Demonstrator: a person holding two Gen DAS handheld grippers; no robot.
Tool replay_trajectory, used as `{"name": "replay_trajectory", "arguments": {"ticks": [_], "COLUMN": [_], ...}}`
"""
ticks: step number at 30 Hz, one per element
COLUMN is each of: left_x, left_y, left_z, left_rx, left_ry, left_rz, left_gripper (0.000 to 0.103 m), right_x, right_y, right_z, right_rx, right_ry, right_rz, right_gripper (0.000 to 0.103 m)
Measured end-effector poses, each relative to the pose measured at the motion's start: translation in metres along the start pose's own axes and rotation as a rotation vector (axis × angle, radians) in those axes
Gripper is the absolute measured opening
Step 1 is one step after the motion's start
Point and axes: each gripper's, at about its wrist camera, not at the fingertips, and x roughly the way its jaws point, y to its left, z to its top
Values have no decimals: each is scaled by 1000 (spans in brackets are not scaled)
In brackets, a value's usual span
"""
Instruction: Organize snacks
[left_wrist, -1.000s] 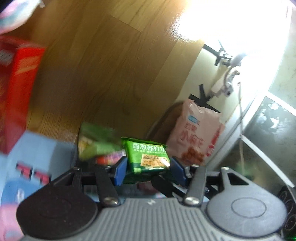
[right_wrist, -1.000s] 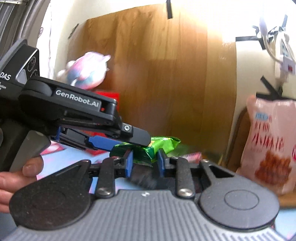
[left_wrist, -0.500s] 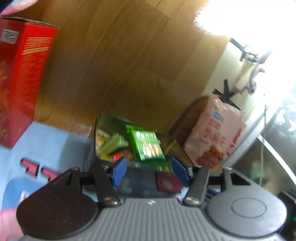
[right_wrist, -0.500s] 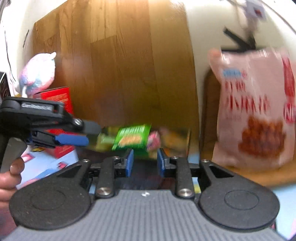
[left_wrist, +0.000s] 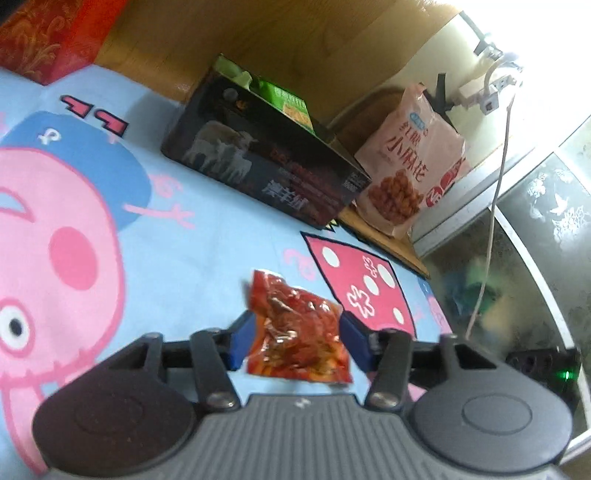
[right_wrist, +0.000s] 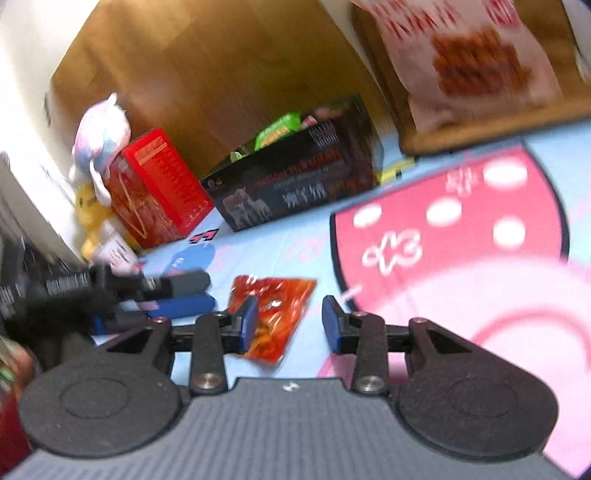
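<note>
We judge the red snack packet (left_wrist: 297, 334), lying low in the frame's centre on the blue mat (left_wrist: 177, 258), light, crinkly and slippery, best pinched across its flat middle by our left gripper (left_wrist: 297, 338), whose closing jaws straddle it without visibly pressing, while the right gripper (right_wrist: 290, 326) stands apart.

You have a light-blue cartoon-print sheet (left_wrist: 207, 236) under everything. On it lies a red snack packet (left_wrist: 297, 334). Toward its far edge stand a black box (left_wrist: 266, 162) holding green packets and a red carton (right_wrist: 155, 192).
</note>
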Motion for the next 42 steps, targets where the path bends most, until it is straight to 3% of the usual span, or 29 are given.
{"name": "replay_trajectory", "arguments": {"ticks": [3, 5, 11, 14, 21, 30, 34, 35, 39, 42], "left_x": [-1, 0, 1, 2, 3, 3, 3, 3, 2, 2], "left_y": [6, 13, 17, 15, 15, 16, 17, 17, 19, 20], "left_z": [-3, -3, 0, -1, 0, 0, 1, 1, 1, 1], "left_rx": [4, -9, -31, -21, -18, -20, -26, -29, -42, -42], "left_ry": [-16, -30, -36, -35, -34, -33, -32, -32, -31, -29], "left_rz": [22, 14, 4, 27, 36, 33, 26, 24, 15, 12], "left_gripper": [20, 15, 17, 12, 10, 10, 10, 10, 10, 10], "right_x": [2, 8, 18, 17, 21, 54, 54, 53, 43, 38], "right_y": [-9, -9, 3, 16, -4, 0, -4, -9, -25, -26], "right_z": [0, 1, 4, 6, 12, 32, 34, 33, 26, 20], "right_rx": [128, 184, 168, 57, 125, 59, 56, 79, 197, 203], "right_ry": [17, 31, -5, -57, -38, -23, 30, 58, 103, 111], "right_rz": [60, 82, 57, -9, 8, 12, 75, 114, 338, 361], "right_gripper": [39, 39, 39, 40, 39, 39, 35, 29, 30, 30]}}
